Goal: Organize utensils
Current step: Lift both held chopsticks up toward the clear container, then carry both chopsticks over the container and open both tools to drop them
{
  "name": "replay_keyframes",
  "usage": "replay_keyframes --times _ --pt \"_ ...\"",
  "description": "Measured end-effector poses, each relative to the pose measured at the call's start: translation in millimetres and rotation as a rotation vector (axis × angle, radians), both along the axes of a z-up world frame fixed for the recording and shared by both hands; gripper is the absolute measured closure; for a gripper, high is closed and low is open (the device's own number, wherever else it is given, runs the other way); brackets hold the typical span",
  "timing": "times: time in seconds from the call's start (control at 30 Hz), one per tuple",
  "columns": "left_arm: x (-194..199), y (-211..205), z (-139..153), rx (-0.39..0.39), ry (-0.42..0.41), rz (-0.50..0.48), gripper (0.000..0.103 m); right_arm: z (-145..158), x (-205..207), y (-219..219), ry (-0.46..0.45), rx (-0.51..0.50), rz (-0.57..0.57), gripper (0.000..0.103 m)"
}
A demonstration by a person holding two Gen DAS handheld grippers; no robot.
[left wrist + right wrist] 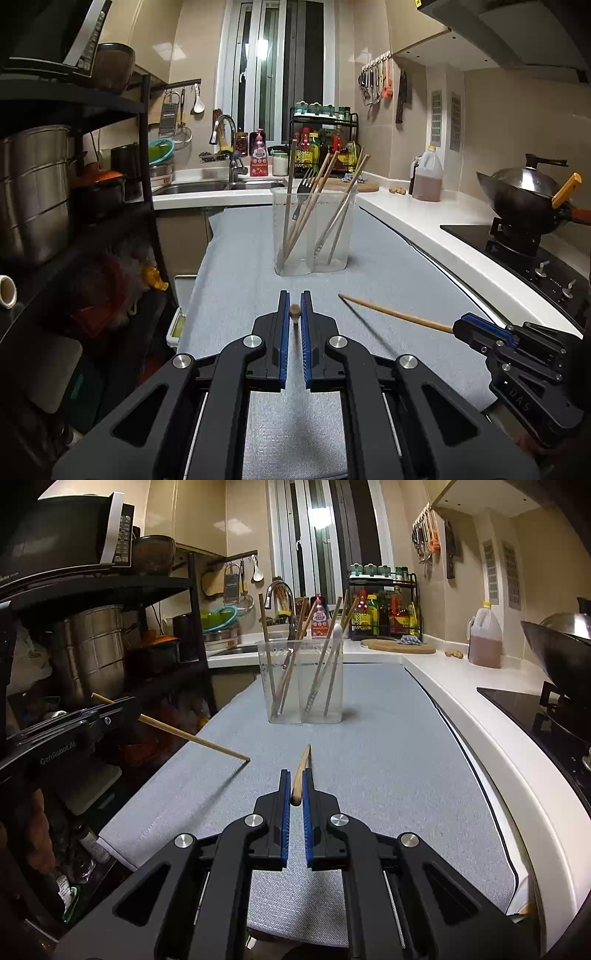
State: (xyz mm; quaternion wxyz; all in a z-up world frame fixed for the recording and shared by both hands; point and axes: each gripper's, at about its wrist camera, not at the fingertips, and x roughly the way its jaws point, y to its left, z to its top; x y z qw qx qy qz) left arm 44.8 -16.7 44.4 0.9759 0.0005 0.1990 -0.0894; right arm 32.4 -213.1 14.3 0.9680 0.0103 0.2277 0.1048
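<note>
Only the left view shows the fork (303,192).

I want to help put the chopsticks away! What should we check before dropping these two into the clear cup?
1. Left gripper shut on its chopstick: ok, the stick sits between the blue pads.
2. Right gripper shut on its chopstick: ok.
3. Clear holder standing upright on the grey mat: ok.
4. Room left in the holder: ok, it holds several chopsticks and a fork, with gaps between them.
5. Mat between grippers and holder free of things in the way: ok.
6. Chopstick tips lined up over the holder: not ok, both point away from its opening, toward the mat.
</note>
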Motion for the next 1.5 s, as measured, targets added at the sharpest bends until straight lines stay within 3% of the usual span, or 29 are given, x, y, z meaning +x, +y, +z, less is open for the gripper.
replay_keyframes --times 0.43,0.63,1.03,1.2,1.5 --pt "17 8 24 -0.019 0.01 -0.039 0.097 43 29 -1 -0.051 0.021 -0.008 0.097" --pt "30 7 32 0.01 0.025 -0.027 0.097 56 49 2 -0.055 0.033 -0.018 0.097" --pt "72 12 57 -0.008 0.122 -0.024 0.097 84 77 1 -0.057 0.052 0.018 0.097" --pt "90 11 81 0.008 0.123 -0.037 0.097 104 94 -6 -0.046 0.064 0.029 0.097" --pt "116 0 140 0.038 0.045 -0.072 0.097 165 122 -6 -0.082 0.032 0.057 0.097"
